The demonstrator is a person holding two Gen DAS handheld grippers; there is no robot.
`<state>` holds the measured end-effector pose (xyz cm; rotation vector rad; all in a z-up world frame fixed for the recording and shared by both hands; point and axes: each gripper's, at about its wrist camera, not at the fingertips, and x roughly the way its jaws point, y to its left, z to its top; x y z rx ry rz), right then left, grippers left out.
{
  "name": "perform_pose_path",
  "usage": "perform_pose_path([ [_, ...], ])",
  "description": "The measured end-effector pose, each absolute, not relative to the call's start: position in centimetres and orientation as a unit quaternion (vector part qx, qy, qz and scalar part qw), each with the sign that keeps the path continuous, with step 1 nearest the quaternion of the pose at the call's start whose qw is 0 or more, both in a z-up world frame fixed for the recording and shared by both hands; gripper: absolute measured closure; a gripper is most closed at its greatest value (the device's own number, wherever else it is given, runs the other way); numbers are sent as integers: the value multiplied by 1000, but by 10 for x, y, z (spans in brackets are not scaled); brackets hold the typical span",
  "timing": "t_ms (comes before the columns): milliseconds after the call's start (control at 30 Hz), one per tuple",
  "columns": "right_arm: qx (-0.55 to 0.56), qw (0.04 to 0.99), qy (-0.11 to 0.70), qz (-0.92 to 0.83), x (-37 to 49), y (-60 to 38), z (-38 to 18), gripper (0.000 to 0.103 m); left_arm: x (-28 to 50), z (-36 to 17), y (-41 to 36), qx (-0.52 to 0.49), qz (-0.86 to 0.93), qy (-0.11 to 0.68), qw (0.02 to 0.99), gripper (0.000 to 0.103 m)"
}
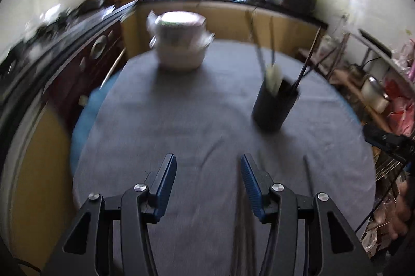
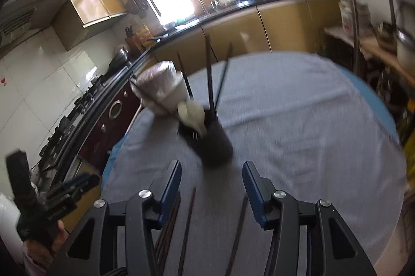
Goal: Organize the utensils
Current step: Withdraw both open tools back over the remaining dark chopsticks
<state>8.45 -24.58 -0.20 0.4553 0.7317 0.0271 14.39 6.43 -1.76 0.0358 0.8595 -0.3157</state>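
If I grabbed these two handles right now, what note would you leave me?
Left gripper: open, empty, hovering over the grey tablecloth.
Right gripper: open, empty, just short of the black holder.
Done: the holder stands on the table with several chopsticks and a white spoon in it.
Left: loose chopsticks lie on the cloth under the grippers; they likely go into the holder next.
The white lidded pot stands at the far side.
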Motion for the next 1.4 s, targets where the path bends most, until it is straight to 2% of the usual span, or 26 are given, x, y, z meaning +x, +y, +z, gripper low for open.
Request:
perform_pose_path([
  [300, 233, 877, 420, 19, 55, -236, -58, 51, 80, -68, 79, 23, -111, 455, 883, 50],
  [533, 207, 868, 451, 30, 35, -220, -91, 51, 54, -66, 64, 68, -61, 429, 899, 48],
  [633, 204, 870, 448, 33, 27, -217, -96, 51, 50, -60, 56, 87, -47, 414, 905, 43],
  [1400, 174, 879, 440, 55, 12, -195, -103, 51, 48, -67, 37, 122, -45, 426, 895, 43],
])
